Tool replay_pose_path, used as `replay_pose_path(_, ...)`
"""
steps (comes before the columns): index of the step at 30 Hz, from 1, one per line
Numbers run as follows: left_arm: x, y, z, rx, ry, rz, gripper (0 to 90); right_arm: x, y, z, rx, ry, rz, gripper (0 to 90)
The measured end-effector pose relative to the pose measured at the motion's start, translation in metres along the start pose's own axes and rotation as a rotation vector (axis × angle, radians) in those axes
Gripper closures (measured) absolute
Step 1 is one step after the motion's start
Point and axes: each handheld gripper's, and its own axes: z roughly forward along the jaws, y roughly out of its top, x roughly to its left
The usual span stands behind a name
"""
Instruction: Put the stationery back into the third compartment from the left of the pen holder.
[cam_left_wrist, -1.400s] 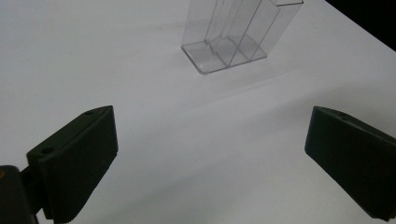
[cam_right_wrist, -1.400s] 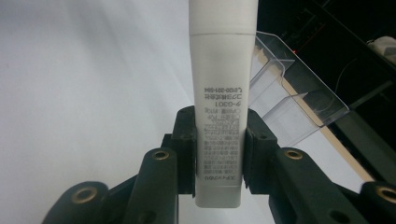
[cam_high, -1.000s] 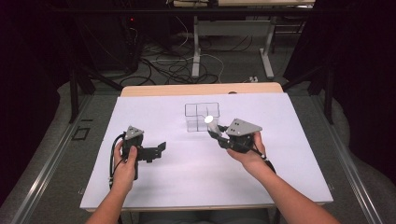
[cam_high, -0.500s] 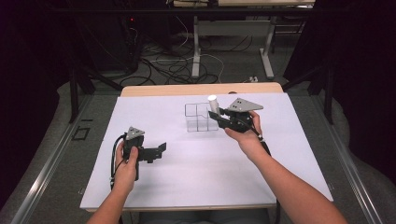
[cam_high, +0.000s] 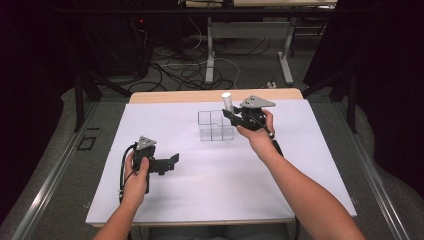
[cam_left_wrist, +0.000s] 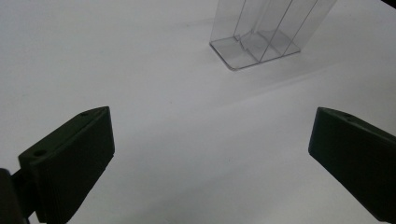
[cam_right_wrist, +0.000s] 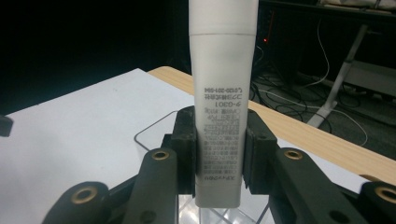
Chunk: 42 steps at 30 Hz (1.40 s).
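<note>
We have the white tube (cam_high: 226, 101) clamped upright in our right gripper (cam_high: 233, 116), its cap end up and its long axis close to vertical; in the right gripper view both black jaws press against the printed lower body of the tube (cam_right_wrist: 222, 102). The tube hangs directly over the near right part of the clear divided organizer (cam_high: 215, 125), which stands on the white table sheet (cam_high: 210, 190) toward the far middle. So the relation that matters is straight down: the open compartment lies just beneath the tube's lower end, and we judge that a short lowering along the tube's own axis would seat it, provided we stay off the thin divider walls. Our right hand is plainly the nearer one. Our left gripper (cam_high: 171, 161) rests low at the near left, well apart from the organizer, jaws spread wide and grasping nothing. We count one tube, one organizer, two grippers
</note>
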Motion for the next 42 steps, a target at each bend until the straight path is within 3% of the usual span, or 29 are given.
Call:
replay_pose_path(6, 0.000, 0.000, 0.001, -0.005, 0.002, 0.003, 0.4, -0.004, -0.004, 0.012, 0.003, -0.018, 0.032, 70.7)
replay_pose_path(13, 0.001, 0.000, 0.001, -0.009, 0.001, -0.003, 0.4, -0.005, -0.014, 0.026, 0.045, -0.046, 0.021, 70.7)
replay_pose_path(21, 0.003, -0.001, 0.001, -0.012, 0.004, -0.009, 0.4, -0.007, -0.022, 0.036, 0.041, -0.056, 0.041, 70.7)
replay_pose_path(42, 0.004, -0.001, 0.000, -0.001, -0.005, -0.016, 0.4, -0.011, -0.042, 0.050, 0.064, -0.067, 0.073, 70.7)
